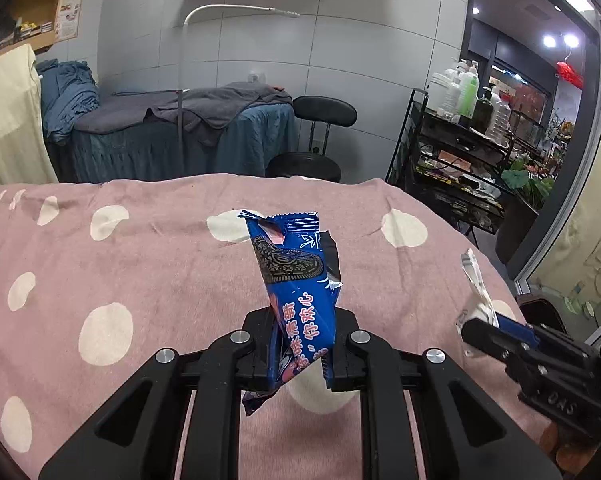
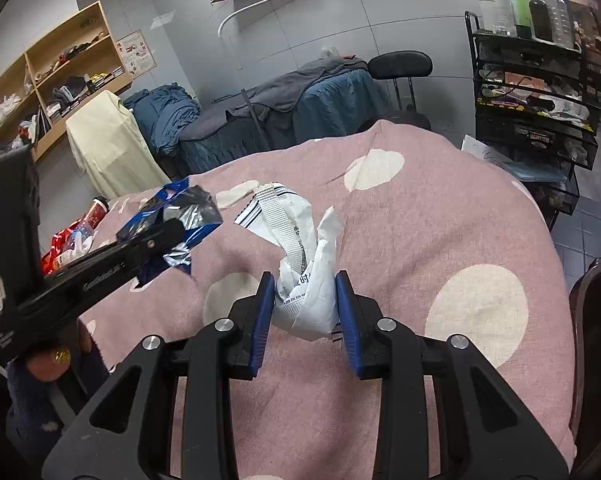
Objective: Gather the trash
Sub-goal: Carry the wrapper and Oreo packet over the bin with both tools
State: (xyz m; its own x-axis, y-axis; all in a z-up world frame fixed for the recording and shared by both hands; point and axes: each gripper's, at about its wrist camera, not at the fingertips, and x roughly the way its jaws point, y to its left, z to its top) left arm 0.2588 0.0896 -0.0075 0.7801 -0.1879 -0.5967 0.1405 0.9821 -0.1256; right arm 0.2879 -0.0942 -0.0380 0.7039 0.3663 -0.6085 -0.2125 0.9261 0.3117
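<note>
At the far left edge of the tabletop point(image 2: 420, 216), seen from the right wrist camera, lay a heap of red, glossy packaging point(image 2: 62, 246) with a bottle point(image 2: 96, 210) among it, its cap dark. The tabletop itself was draped in a soft, dusty-pink woven cloth point(image 1: 140, 272) scattered with large cream blobs, rounded and heart-like in outline.

Just right of that heap, the left tongs point(image 1: 302, 354) were clamped shut on a blue snack wrapper point(image 1: 296, 276). The wrapper was thin, shiny foil-plastic with a crimped, serrated top seam, a printed sandwich biscuit and pink lettering on the outside and a silvery lining inside. It stood upright out of the black jaws, creased and twisted, lifted clear of the cloth over the middle of the tabletop. A hand point(image 2: 56, 356) gripped the tongs' black handle.

Further right, the right tongs point(image 2: 306, 320), with ribbed blue pads point(image 2: 260, 320) on black fingers, were closed on a crumpled white wrapper point(image 2: 300, 256). This one was matte and papery, wrinkled into a rough knot, with a ridged seam strip, dark stripes at one end and small black print. It sat pinched between the pads above the cloth, toward the right side of the tabletop.
</note>
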